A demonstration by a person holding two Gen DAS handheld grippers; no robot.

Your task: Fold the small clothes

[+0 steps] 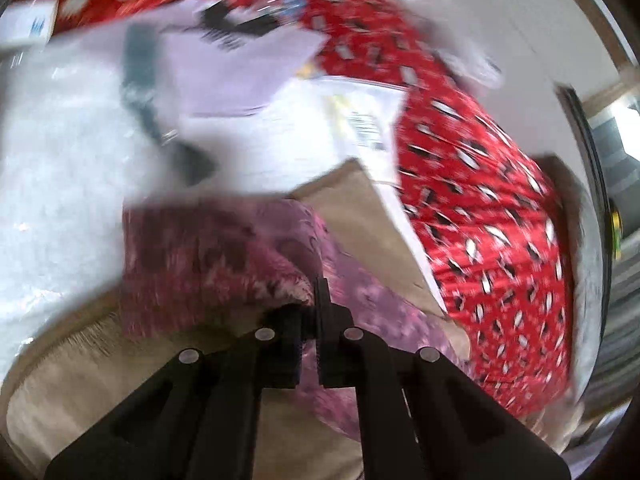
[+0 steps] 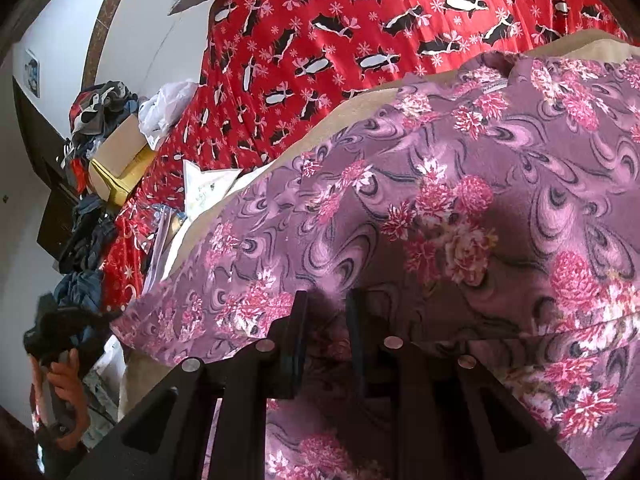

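Right wrist view: the purple floral garment (image 2: 420, 208) lies on a beige mat (image 2: 360, 98) beside the red penguin cloth (image 2: 320, 32), its near hem pinched in the right gripper (image 2: 326, 304); the left gripper (image 1: 318, 300) is clamped on another edge. A shallow bite could slip, spoiling the fold.

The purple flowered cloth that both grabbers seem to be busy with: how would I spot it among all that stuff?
Find the big red cover printed with black-and-white penguins; a beige pad lies on it. On that pad is the purple flowered cloth, pinched by the right gripper at its near edge. Its mauve swirls and pink blooms single it out.
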